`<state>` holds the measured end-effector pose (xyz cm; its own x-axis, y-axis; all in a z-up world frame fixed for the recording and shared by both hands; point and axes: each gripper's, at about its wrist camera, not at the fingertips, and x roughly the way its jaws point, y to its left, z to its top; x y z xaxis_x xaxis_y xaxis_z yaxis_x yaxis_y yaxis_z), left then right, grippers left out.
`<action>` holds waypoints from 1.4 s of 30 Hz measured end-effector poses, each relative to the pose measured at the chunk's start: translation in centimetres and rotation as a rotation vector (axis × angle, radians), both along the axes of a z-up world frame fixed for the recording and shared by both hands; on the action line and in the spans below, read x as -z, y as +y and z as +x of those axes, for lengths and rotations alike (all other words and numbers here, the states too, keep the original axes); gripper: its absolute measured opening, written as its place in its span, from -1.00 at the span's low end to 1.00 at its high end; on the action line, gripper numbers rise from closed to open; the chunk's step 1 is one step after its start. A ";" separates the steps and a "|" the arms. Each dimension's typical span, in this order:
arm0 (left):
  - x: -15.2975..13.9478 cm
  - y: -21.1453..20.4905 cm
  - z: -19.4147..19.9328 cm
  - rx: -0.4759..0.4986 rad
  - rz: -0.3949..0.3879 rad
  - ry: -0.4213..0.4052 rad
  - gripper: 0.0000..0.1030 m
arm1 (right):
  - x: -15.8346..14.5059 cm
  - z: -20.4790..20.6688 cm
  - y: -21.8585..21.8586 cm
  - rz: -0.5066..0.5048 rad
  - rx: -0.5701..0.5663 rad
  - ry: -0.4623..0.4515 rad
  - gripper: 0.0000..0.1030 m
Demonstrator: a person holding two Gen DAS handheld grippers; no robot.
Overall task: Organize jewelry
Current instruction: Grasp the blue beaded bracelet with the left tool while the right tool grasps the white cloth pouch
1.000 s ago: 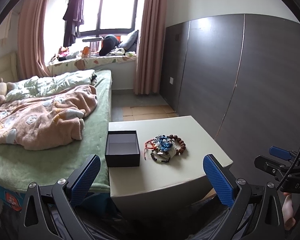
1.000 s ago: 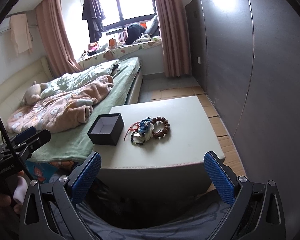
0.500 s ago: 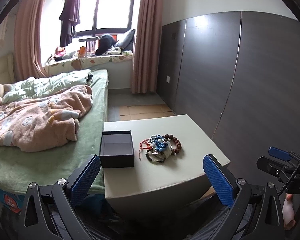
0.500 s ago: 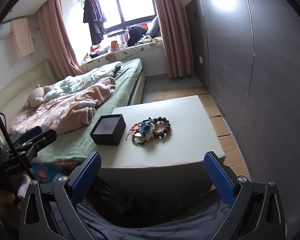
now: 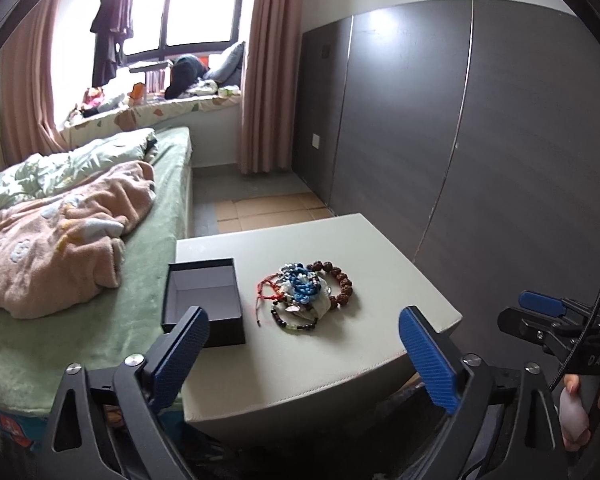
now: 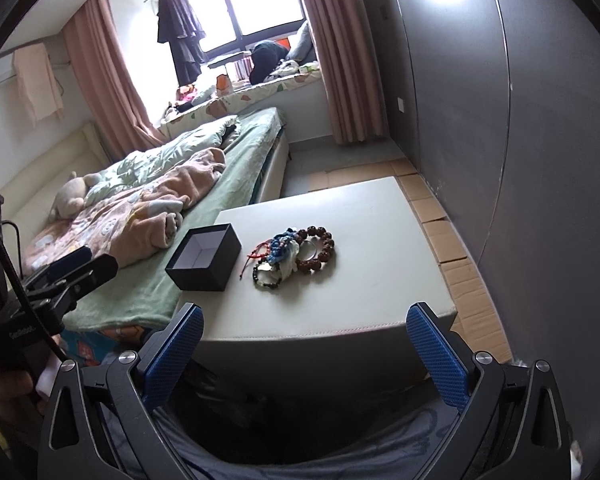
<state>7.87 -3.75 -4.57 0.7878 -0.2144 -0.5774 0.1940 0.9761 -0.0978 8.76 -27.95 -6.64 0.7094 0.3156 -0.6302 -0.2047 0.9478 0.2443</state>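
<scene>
While both tools hover short of the pale table (image 5: pixel 380 248), the left gripper (image 5: pixel 304 348) and the right gripper (image 6: pixel 304 344) each have their blue fingers spread wide with nothing between them. On the tabletop a heap of bracelets (image 5: pixel 306 296) lies just beside an open black box (image 5: pixel 204 300), which stands at the table's edge next to the bed (image 5: pixel 148 312).

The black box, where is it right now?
In both wrist views the open black box sits on the pale table, left of the bracelet pile, beside the bed.
</scene>
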 end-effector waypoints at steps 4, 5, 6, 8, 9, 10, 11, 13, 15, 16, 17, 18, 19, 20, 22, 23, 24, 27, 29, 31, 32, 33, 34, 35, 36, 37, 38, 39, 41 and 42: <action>1.5 -0.6 2.8 0.021 -0.018 0.049 0.54 | 1.4 2.3 -0.7 0.034 0.010 0.047 0.63; 1.9 -0.8 3.5 0.026 -0.024 0.057 0.47 | 1.9 3.1 -0.9 0.048 0.008 0.065 0.53; 2.3 -0.9 4.2 0.034 -0.030 0.066 0.44 | 2.4 3.7 -1.0 0.059 0.006 0.079 0.44; 3.2 -1.5 5.9 0.050 -0.033 0.090 0.35 | 3.4 4.9 -1.3 0.077 -0.003 0.110 0.30; 3.6 -1.8 6.7 0.056 -0.030 0.103 0.31 | 3.9 5.6 -1.3 0.084 -0.005 0.125 0.27; 4.0 -2.0 7.3 0.063 -0.030 0.114 0.22 | 4.3 5.9 -1.3 0.088 -0.004 0.135 0.26; 4.5 -2.4 8.0 0.072 -0.029 0.128 0.17 | 4.8 6.4 -1.4 0.090 -0.002 0.148 0.26; 5.3 -2.9 9.3 0.083 -0.027 0.145 0.14 | 5.7 7.4 -1.5 0.093 0.000 0.169 0.26; 6.1 -3.3 10.5 0.092 -0.029 0.165 0.11 | 6.6 8.3 -1.7 0.101 0.003 0.192 0.26; 6.5 -3.5 11.2 0.095 -0.028 0.176 0.07 | 7.1 8.8 -1.8 0.105 0.006 0.205 0.26; 6.9 -3.8 11.8 0.099 -0.026 0.187 0.04 | 7.5 9.1 -1.9 0.108 0.009 0.212 0.26; 7.5 -3.9 12.6 0.106 -0.027 0.201 0.01 | 7.8 9.4 -2.0 0.111 0.011 0.222 0.26; 7.9 -4.1 13.2 0.110 -0.026 0.211 -0.06 | 8.1 9.7 -2.2 0.115 0.014 0.231 0.26; 8.3 -4.2 13.8 0.112 -0.022 0.219 -0.12 | 8.5 10.0 -2.3 0.118 0.018 0.240 0.26; 9.2 -4.6 15.0 0.123 -0.016 0.236 -0.13 | 9.1 10.5 -2.4 0.123 0.025 0.259 0.26; 9.6 -4.7 15.4 0.125 -0.017 0.242 -0.15 | 9.4 10.7 -2.5 0.122 0.028 0.268 0.26; 10.0 -4.7 15.8 0.125 -0.019 0.253 -0.15 | 9.6 10.9 -2.5 0.120 0.031 0.276 0.26; 10.7 -4.6 16.9 0.126 -0.032 0.272 -0.20 | 10.2 11.2 -2.5 0.115 0.038 0.295 0.26; 11.2 -4.7 17.6 0.130 -0.036 0.277 -0.21 | 10.4 11.5 -2.5 0.113 0.044 0.303 0.26; 11.9 -4.8 18.4 0.132 -0.037 0.293 -0.29 | 10.6 11.9 -2.5 0.113 0.049 0.311 0.26; 12.3 -4.9 18.8 0.129 -0.030 0.305 -0.43 | 10.7 12.1 -2.3 0.114 0.050 0.315 0.26; 12.6 -4.8 19.1 0.120 -0.024 0.318 -0.53 | 10.7 12.2 -2.2 0.114 0.050 0.317 0.26; 12.9 -4.7 19.2 0.117 -0.030 0.329 -0.74 | 10.7 12.3 -2.0 0.113 0.048 0.317 0.26; 13.0 -4.5 19.2 0.122 -0.050 0.336 -0.75 | 10.7 12.3 -1.8 0.111 0.047 0.317 0.26; 12.9 -4.2 19.1 0.125 -0.075 0.334 -0.75 | 10.7 12.4 -1.6 0.110 0.046 0.316 0.26; 12.6 -3.8 18.8 0.122 -0.090 0.325 -0.76 | 10.7 12.6 -1.6 0.112 0.046 0.316 0.26; 12.2 -3.5 18.4 0.121 -0.097 0.315 -0.77 | 10.7 12.6 -1.5 0.115 0.045 0.316 0.26; 12.0 -3.3 18.3 0.124 -0.104 0.312 -0.77 | 10.7 12.7 -1.3 0.120 0.046 0.318 0.26; 11.3 -2.7 18.1 0.128 -0.131 0.309 -0.78 | 10.6 13.1 -0.9 0.125 0.040 0.317 0.26; 10.8 -2.3 17.8 0.123 -0.141 0.304 -0.78 | 10.5 13.3 -0.5 0.122 0.034 0.314 0.26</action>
<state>25.68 -6.00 -15.34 0.5481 -0.3916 -0.7391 0.2509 0.9199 -0.3014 22.05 -28.45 -17.16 0.4982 0.3816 -0.7786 -0.0698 0.9127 0.4026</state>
